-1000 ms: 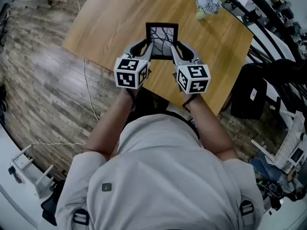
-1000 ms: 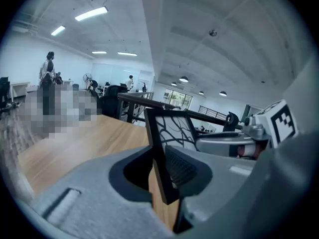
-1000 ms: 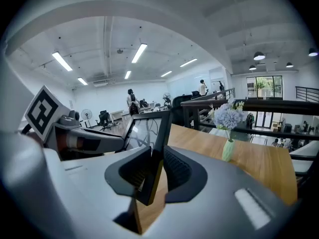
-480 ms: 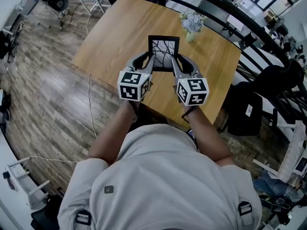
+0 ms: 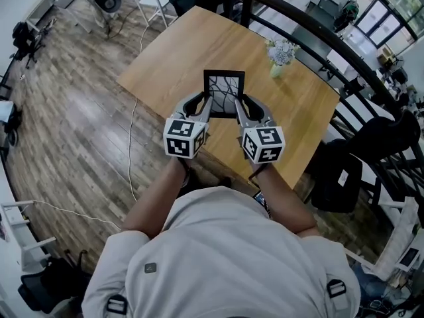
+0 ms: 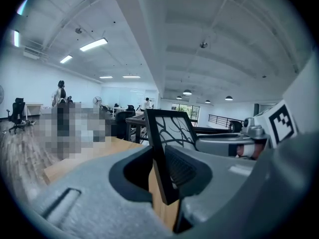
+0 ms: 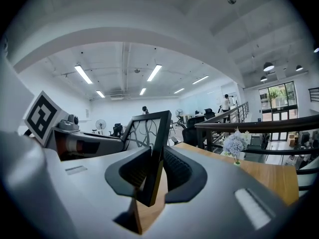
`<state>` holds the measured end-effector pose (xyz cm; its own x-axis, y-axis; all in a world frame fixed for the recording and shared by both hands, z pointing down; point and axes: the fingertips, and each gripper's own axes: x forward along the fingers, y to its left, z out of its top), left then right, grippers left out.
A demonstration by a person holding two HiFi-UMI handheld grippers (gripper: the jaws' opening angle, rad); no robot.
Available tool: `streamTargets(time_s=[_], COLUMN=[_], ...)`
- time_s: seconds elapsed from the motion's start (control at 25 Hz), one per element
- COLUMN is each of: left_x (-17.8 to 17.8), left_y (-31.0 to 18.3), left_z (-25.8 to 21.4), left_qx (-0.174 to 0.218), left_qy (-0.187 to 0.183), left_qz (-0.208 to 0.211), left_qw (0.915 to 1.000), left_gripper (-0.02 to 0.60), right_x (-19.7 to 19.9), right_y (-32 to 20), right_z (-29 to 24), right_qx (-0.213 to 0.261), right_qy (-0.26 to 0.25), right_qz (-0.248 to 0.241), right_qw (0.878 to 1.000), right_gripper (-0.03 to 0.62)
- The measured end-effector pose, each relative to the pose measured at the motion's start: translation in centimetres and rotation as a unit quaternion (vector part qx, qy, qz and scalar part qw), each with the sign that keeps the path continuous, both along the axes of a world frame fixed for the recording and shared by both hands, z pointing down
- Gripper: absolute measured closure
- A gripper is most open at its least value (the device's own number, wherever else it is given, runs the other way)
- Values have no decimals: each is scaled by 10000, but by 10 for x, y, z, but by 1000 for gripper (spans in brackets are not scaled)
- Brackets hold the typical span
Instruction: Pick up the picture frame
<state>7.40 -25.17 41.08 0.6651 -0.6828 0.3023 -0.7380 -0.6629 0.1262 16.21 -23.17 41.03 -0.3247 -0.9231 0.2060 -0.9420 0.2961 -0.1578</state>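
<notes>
The picture frame (image 5: 224, 93) higher, clear above table (image 5: 192, 52)

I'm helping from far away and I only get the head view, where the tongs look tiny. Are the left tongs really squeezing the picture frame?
Observer: Yes. In the left gripper view the left tongs are shut on the picture frame, on its side edge near the bottom corner.
Operator: And the other ones?
Observer: The right gripper view shows the right tongs clamped on the opposite edge, also low down.
Operator: Is anyone close by?
Observer: The left gripper view shows a person standing far across the room.
</notes>
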Motion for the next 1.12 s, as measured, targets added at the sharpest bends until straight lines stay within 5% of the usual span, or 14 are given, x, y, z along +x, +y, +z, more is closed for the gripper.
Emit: streamTargets(time_s=[0.36, 0.8, 1.12], left_x=[-51, -158, -187], left_y=[22, 99, 134], left_z=[-10, -2, -19], left_qx=[81, 65, 66], left_qy=[104, 270, 278], left_qz=[26, 283, 543], left_qw=[9999, 9992, 9981], left_gripper=[500, 500, 500], right_x=[-51, -158, -189], right_y=[22, 104, 143], right_z=[-8, 0, -19], right_qx=[51, 33, 93], right_qy=[-13, -3, -50], right_qz=[-40, 100, 252], right_qw=[10000, 9999, 9996], right_gripper=[505, 502, 502])
